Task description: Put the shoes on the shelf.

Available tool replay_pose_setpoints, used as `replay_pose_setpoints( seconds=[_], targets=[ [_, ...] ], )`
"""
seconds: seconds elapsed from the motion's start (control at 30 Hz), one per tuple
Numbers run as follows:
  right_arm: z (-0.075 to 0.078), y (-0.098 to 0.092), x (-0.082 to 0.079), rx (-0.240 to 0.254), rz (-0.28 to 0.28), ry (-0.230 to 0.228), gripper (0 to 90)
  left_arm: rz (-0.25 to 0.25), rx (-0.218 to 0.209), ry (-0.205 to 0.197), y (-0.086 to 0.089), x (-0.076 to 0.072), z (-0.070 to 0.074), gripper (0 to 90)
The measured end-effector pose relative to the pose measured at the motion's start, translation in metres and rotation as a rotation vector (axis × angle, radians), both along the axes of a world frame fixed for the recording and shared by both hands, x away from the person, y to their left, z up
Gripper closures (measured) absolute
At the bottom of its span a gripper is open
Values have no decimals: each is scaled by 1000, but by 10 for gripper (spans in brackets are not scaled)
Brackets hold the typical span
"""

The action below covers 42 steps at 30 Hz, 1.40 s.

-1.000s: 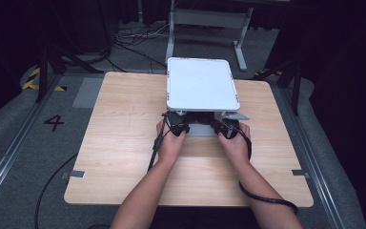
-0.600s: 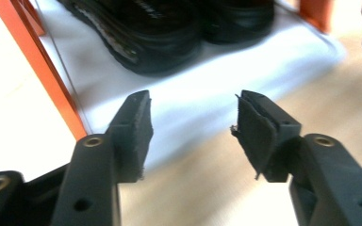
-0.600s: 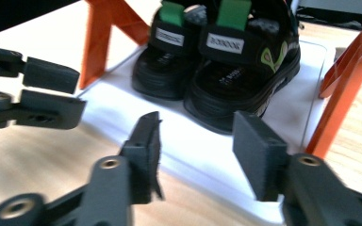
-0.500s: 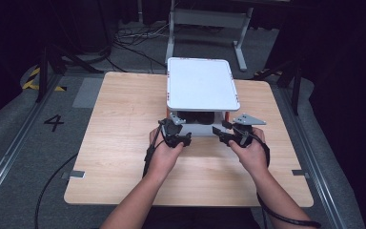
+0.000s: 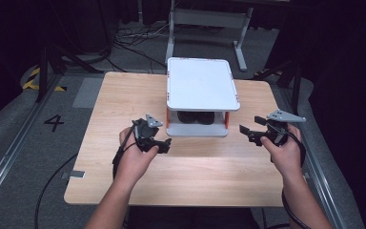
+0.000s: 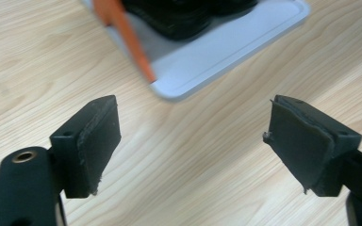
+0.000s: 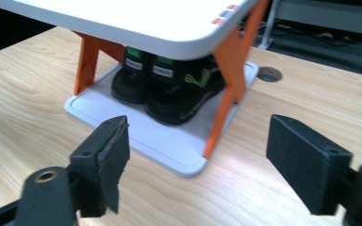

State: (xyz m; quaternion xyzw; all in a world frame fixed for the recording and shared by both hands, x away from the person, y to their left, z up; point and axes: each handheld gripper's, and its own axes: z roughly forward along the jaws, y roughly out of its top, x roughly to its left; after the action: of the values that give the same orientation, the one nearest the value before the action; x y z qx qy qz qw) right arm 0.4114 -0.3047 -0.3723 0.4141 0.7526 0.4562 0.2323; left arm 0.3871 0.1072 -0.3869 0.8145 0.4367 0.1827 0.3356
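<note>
A white two-shelf rack [image 5: 200, 83] on orange legs [image 7: 226, 94] stands at the table's middle back. A pair of black shoes [image 5: 198, 117] sits side by side on its lower shelf [image 7: 169, 146], heels toward me, under the top shelf. My left gripper [image 5: 159, 137] hovers left of the rack's front corner, its jaws just opened wide over bare wood with nothing between them [image 6: 193, 141]. My right gripper [image 5: 249, 130] hovers off the rack's right front corner; its jaws have also just been opening and hold nothing [image 7: 198, 165]. The shoes [image 7: 169, 89] lie beyond them.
The wooden table [image 5: 124, 95] has bare surface left, right and in front of the rack. A round cable hole [image 7: 269, 74] sits in the tabletop behind the rack. Cables and a metal stand [image 5: 205, 19] are on the dark floor beyond the table.
Both hands have pulled back from the rack's front and apart, the left to the left, the right to the right, and lifted. Both pairs of jaws have opened.
</note>
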Motion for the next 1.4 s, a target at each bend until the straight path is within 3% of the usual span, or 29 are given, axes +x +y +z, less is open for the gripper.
replay_pose_setpoints(
  seconds=[0.1,0.17,0.23,0.27,0.3,0.37,0.47,0.53,0.6,0.73,0.83,0.9,1.0,1.1,1.2,1.23,1.4],
  targets=[
    [-3,-14,-5,13,-2,16,200,3,32,18,20,-2,-6,174],
    [-7,-23,-7,-31,4,65,201,-11,61,43,33,-1,-9,175],
    [-11,-33,-7,-73,21,139,217,-37,129,110,45,-1,-11,175],
    [-13,-39,-7,-96,37,155,221,-21,151,122,51,0,-10,176],
    [-16,-45,-6,-100,36,157,218,2,154,103,58,0,-11,174],
    [-23,-58,-6,-101,26,155,193,29,145,90,70,1,-16,163],
    [-34,-71,-6,-124,19,127,162,40,106,108,85,0,-27,164],
    [-48,-83,-4,-131,10,138,157,34,112,102,93,-2,-36,165],
    [-62,-93,0,-156,13,181,158,10,120,109,102,-1,-46,163],
    [-85,-104,7,-188,3,150,159,134,99,94,116,6,-67,164],
    [-92,-106,9,-171,5,120,159,223,63,78,123,11,-75,162],
    [-98,-107,11,-165,30,139,160,254,27,102,126,15,-79,179],
    [-105,-107,13,-209,26,168,164,244,44,99,125,18,-82,180],
    [-107,-107,16,-199,11,172,158,217,42,91,126,20,-88,186],
    [-109,-107,17,-176,7,151,157,177,16,53,126,21,-93,160],
    [-110,-106,18,-144,-19,169,157,161,11,40,126,22,-94,160],
    [-115,-100,20,-153,-62,204,132,142,7,34,126,23,-95,153]
  ],
)
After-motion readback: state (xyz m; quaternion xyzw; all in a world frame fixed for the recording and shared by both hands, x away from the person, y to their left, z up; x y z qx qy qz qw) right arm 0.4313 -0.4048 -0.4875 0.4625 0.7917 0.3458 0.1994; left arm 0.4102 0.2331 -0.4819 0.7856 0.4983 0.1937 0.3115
